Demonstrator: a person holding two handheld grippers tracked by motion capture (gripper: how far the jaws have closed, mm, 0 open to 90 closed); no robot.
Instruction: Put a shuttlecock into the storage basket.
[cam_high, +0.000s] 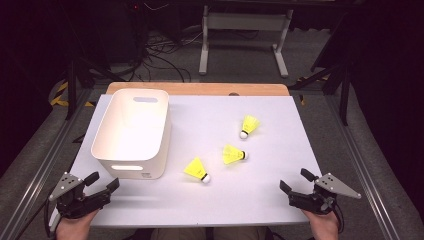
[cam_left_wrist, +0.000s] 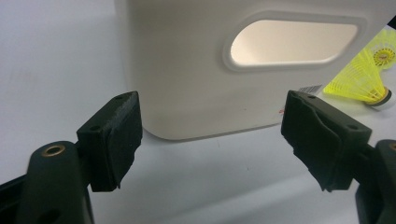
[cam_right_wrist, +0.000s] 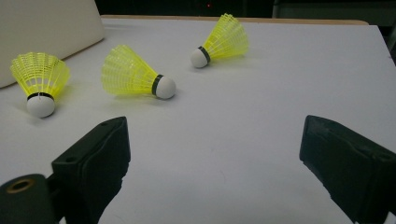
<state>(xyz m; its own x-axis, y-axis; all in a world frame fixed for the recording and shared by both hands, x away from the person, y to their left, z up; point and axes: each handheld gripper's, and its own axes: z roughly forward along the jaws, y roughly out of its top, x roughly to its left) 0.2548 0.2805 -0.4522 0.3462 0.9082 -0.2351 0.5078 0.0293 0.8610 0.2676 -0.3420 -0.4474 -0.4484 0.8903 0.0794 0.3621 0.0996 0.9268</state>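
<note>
1. High view shows the left gripper (cam_high: 102, 184) resting at the near left corner of the white worktop (cam_high: 280, 107), jaws apart and empty, aimed at the near wall of the white bin (cam_high: 131, 131).
2. Bin stands upright along the left edge of the worktop, open at the top. It looks to be the destination, so the left gripper need only stay clear of the rim or steady the bin.
3. Three yellow shuttlecocks lie on their sides mid-worktop, well apart from each other: the nearest shuttlecock (cam_high: 197, 170) just beside the bin's near right corner, the middle shuttlecock (cam_high: 233, 154) to its right, the far shuttlecock (cam_high: 249, 126) toward the back edge.
4. Right gripper (cam_high: 295, 183) sits at the near right corner, jaws apart, nothing between them.
5. Judgement: take the middle shuttlecock first, closing gently near the cork, since the feather skirt would likely crush or slip.
6. Risk: a sideways approach could roll the piece away.
</note>
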